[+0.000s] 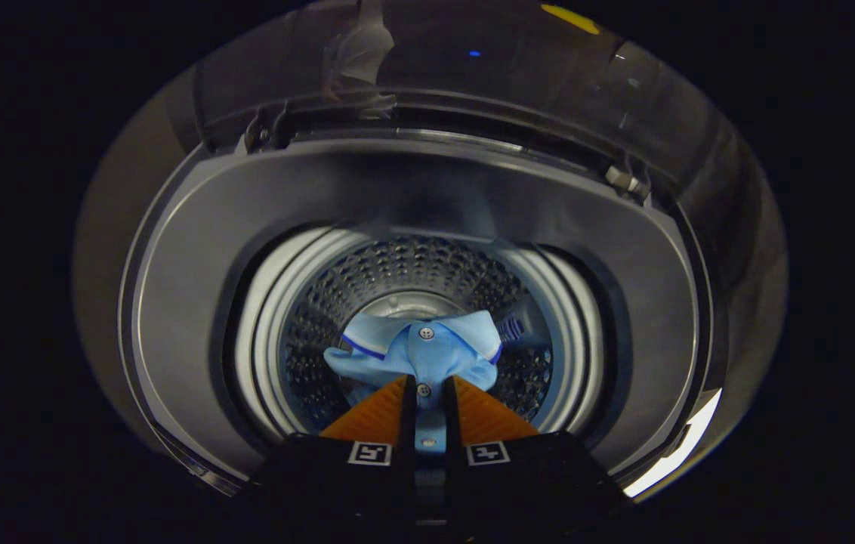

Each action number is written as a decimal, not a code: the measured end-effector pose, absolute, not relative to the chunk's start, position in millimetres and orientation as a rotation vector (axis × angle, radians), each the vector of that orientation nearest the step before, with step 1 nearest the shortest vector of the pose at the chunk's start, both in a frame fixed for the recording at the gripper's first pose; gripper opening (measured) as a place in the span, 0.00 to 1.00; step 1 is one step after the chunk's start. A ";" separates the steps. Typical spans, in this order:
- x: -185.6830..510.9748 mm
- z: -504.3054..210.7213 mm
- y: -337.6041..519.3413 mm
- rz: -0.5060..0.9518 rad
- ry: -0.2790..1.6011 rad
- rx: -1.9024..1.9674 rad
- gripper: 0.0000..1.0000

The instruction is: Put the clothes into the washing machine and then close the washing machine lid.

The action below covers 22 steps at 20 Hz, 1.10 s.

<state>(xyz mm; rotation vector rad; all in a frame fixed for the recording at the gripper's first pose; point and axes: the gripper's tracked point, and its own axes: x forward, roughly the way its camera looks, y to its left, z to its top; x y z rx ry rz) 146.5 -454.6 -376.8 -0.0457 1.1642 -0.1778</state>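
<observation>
Surroundings: dim booth all round, and we're looking straight down into a top-loading washing machine (193, 302) with light pooling only inside the tub.
Top deck: smooth grey plastic, a broad rounded collar sloping in toward the round mouth, matte with a soft sheen along its outer rim.
Lid (473, 68): raised behind the opening, clear and glossy, curved, catching faint reflections; hinge hardware sits at both of its lower corners.
Balance ring (265, 325): bright white, ribbed in concentric bands, circling the mouth just inside the collar.
Drum (412, 272): shiny metal wall, embossed and perforated in a tight dimpled pattern, falling away to a pale disc at the bottom.
Shirt (427, 351): light blue, soft and crumpled, collar spread wide with a dark stripe along its edge, small round buttons down a placket; it hangs over the drum opening, just ahead of the fingers.
Claw (427, 393): fingers drawn close, clamped on the shirt's button placket, the cloth pinched in the narrow slot between them.
Clearance: open space all round the shirt inside the mouth; the drum wall stands well apart from the cloth on either side.
</observation>
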 end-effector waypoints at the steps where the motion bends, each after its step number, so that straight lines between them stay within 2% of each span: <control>1: 146.1 -383.9 -449.2 -0.156 1.166 -0.013 0.37; 5: 138.9 -379.4 -453.9 -0.184 1.192 -0.028 0.99; 13: 147.6 -343.4 -454.6 -0.218 1.120 0.017 0.99; 22: 185.7 -206.5 -459.0 -0.239 0.896 0.025 0.99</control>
